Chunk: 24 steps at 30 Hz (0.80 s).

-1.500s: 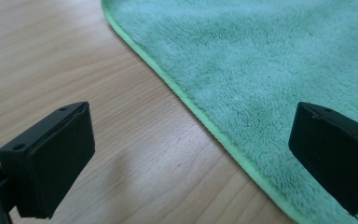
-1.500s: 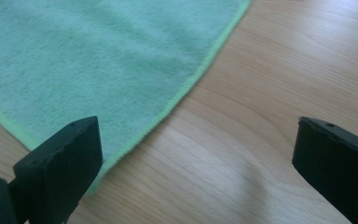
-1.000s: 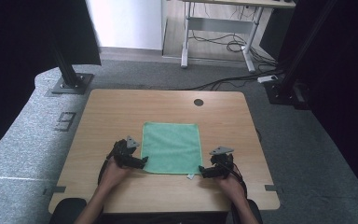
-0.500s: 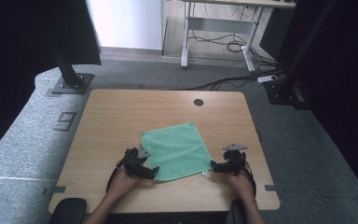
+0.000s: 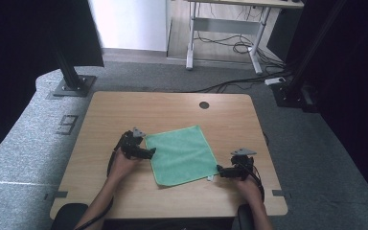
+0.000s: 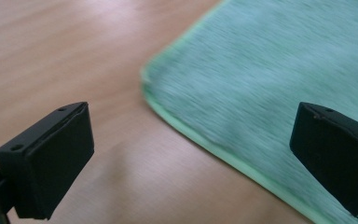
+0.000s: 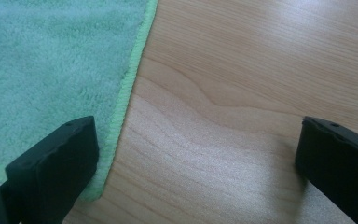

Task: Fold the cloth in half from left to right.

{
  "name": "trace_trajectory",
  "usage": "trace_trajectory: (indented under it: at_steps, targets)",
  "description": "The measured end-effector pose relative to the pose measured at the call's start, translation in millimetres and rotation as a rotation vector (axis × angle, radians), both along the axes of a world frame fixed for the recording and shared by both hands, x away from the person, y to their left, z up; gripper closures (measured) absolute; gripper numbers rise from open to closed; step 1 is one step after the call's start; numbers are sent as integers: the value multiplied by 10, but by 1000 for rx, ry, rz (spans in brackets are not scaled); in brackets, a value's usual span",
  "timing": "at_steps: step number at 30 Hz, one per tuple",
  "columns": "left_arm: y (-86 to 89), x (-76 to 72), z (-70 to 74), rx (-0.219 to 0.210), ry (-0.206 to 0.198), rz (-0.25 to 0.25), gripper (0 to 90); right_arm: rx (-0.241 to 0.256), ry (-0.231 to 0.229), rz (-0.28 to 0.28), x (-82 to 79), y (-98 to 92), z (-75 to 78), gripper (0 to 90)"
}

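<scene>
A green cloth (image 5: 181, 154) lies flat on the wooden table (image 5: 172, 110), turned a little askew. My left gripper (image 5: 149, 153) sits at the cloth's left edge, open, with the hemmed edge (image 6: 186, 133) running between its jaws and one corner of the cloth (image 6: 145, 77) just ahead. My right gripper (image 5: 219, 172) rests at the cloth's near right corner, open too. In the right gripper view the cloth's bright green hem (image 7: 130, 74) runs beside the left jaw, and bare wood lies between the jaws. Neither gripper holds anything.
A round cable hole (image 5: 204, 105) sits near the table's far edge. Black frame posts (image 5: 67, 72) stand on the grey floor at both far corners. A desk frame with cables (image 5: 230, 43) stands beyond the table.
The cloth has been turned and shifted; it now lies askew. My left gripper has moved up to the cloth's left edge, the right one sits at its near right corner.
</scene>
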<state>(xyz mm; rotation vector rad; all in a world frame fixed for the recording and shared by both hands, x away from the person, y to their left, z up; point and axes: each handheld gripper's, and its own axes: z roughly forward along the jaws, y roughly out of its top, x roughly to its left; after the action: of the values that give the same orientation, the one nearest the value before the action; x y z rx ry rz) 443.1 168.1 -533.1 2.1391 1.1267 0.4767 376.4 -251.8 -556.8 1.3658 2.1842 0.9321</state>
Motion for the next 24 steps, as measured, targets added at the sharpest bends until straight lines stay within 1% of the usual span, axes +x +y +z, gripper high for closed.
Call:
trace_trajectory:
  at_steps: [6, 8, 10, 13, 15, 18, 19, 20, 22, 23, 24]
  targets:
    - [89, 246, 7, -11, 11, 47, 9, -1, 0, 0, -1, -1, 0, 0]
    - [99, 312, 5, -1, 10, 64, 10, -1, 0, 0, -1, 0, 0, 0]
    - [115, 395, -5, -7, 17, 86, 12, -1, 0, 0, -2, 0, 0, 0]
    - [118, 433, -13, 0, 14, 101, 12, -1, 0, -1, -3, 0, 0, 0]
    - [122, 470, -32, -9, 26, 107, 13, 0, 0, -1, -4, 1, 0, 0]
    - [111, 508, -89, 17, 36, 119, 13, 0, 0, -1, -3, 1, 0, 0]
    - [111, 525, -130, 35, 44, 124, 9, 0, 1, -3, -5, 2, 0, 0]
    - [127, 530, -145, 16, 50, 127, 0, 0, 1, -3, -5, 2, 0, 0]
    - [132, 534, -149, 12, 50, 132, 0, 0, 1, -3, -5, 2, 0, 0]
    - [127, 525, -148, 22, 36, 118, 0, 0, 1, -3, -5, 2, 0, 0]
    - [127, 525, -148, 22, 36, 118, 5, 0, 1, -3, -5, 2, 0, 0]
